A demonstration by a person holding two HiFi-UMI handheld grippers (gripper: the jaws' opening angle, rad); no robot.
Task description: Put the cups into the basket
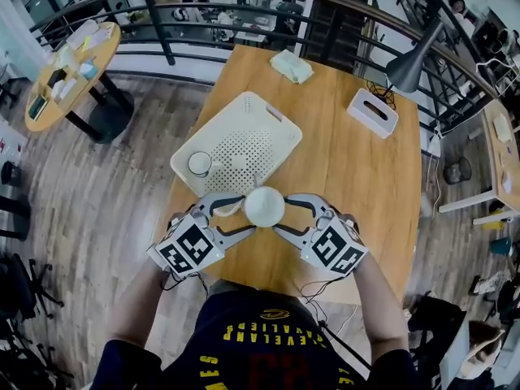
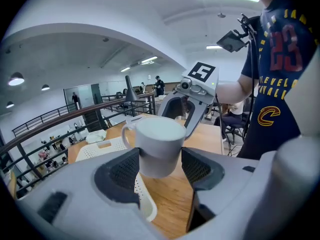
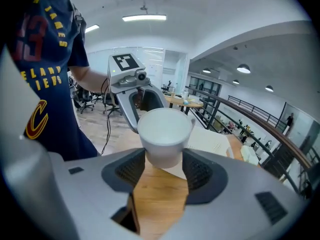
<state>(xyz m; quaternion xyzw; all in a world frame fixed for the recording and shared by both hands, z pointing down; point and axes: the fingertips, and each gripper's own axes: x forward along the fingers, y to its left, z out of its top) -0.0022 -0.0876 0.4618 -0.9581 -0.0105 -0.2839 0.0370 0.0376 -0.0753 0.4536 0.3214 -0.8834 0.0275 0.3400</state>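
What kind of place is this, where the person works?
Probably an open office or lab, on an upper gallery: a curved black railing borders the wooden table, office chairs stand behind the person, and a lower floor shows beyond the railing.

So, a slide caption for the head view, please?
Left hand-held gripper and right hand-held gripper grip one white cup beside the basket, which holds another cup.

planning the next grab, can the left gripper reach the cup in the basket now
Probably not yet: the left gripper is shut on the held cup. Nothing else blocks the way to the basket cup.
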